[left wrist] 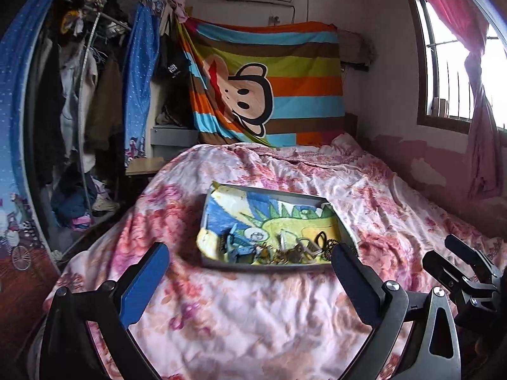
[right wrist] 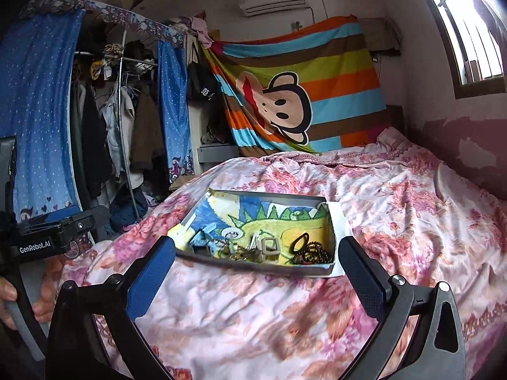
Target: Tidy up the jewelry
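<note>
In front of the box [right wrist: 329, 237] both my tongs, left [left wrist: 250, 272] and right [right wrist: 256, 266], are wide open, holding nothing. The jewelry [right wrist: 253, 248] is tangled; pulling one piece could drag others out.

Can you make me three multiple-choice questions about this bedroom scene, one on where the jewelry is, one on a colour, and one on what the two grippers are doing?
1. Where does the pile of jewelry lie?
A. Loose on the quilt
B. At the near end of the shallow grey box lined with a dinosaur drawing
C. On the window sill

2. What colour are the pads on the left gripper fingers?
A. Blue
B. Red
C. White

3. What state are the left gripper and the right gripper in?
A. Both shut on jewelry
B. One open, one shut
C. Both open and empty

Answers: 1 B, the tangled pieces sit inside the box on the pink floral quilt, crowded toward its near wall. 2 A, the inner pad faces show blue. 3 C, each wrist view shows the fingers spread wide with nothing between them.
</note>
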Tool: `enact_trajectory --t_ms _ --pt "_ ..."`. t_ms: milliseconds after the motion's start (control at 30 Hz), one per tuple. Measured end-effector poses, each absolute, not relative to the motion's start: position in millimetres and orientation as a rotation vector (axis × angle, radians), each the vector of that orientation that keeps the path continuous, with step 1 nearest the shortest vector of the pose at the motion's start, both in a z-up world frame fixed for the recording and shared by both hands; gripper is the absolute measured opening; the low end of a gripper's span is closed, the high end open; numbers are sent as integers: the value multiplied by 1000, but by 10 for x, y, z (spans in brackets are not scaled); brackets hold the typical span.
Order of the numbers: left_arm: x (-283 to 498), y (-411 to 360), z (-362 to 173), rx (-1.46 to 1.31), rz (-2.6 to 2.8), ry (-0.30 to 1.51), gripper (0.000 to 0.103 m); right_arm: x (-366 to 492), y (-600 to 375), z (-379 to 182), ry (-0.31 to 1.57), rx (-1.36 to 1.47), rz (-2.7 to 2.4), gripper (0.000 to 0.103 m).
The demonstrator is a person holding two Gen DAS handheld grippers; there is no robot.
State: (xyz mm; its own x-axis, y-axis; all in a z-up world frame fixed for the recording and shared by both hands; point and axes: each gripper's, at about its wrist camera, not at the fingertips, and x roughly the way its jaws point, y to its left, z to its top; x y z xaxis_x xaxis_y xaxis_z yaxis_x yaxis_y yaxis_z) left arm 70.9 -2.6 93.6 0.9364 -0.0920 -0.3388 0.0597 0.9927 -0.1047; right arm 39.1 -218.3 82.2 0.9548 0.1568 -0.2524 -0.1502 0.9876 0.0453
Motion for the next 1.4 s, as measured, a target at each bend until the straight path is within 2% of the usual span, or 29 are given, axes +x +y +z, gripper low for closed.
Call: enact_trajectory --t_ms 600,1400 --pt "598 79 460 -58 -25 385 103 506 -2214 528 323 14 119 101" --pt "571 88 392 -47 -15 385 103 544 -2192 426 343 -3 117 101"
